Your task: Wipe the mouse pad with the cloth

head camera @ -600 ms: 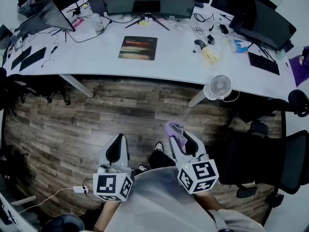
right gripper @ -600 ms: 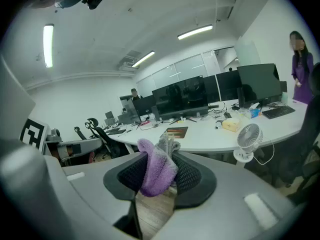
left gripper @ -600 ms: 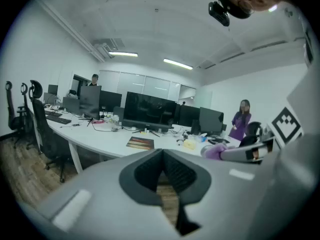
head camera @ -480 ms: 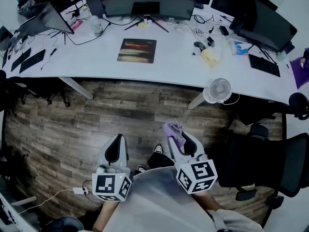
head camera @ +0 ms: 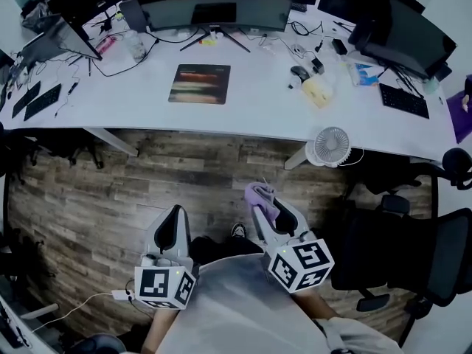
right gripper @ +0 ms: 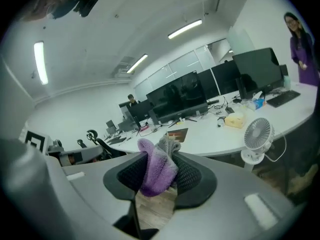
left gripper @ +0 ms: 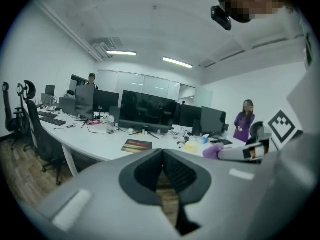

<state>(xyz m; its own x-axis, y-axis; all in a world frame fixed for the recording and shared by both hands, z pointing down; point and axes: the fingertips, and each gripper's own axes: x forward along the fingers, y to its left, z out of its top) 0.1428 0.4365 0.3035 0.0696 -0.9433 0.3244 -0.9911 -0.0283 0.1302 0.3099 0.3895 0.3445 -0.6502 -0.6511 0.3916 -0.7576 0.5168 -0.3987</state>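
Head view steeply down, gripper views level, distant, sharing mouse pad [head camera: 199,84]

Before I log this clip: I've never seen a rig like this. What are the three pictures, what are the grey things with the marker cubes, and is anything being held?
There is no robot here. A person stands on a wooden floor with a hand-held two-jaw gripper in each hand; the marker cubes are part of the grippers. The head view looks down from the person's head. The other two views ride on the grippers and look along their jaws. The left gripper has its jaws together with nothing between them. The right gripper is shut on a purple cloth. Some way ahead, a white desk carries the mouse pad and monitors. A small fan sits near its front edge.
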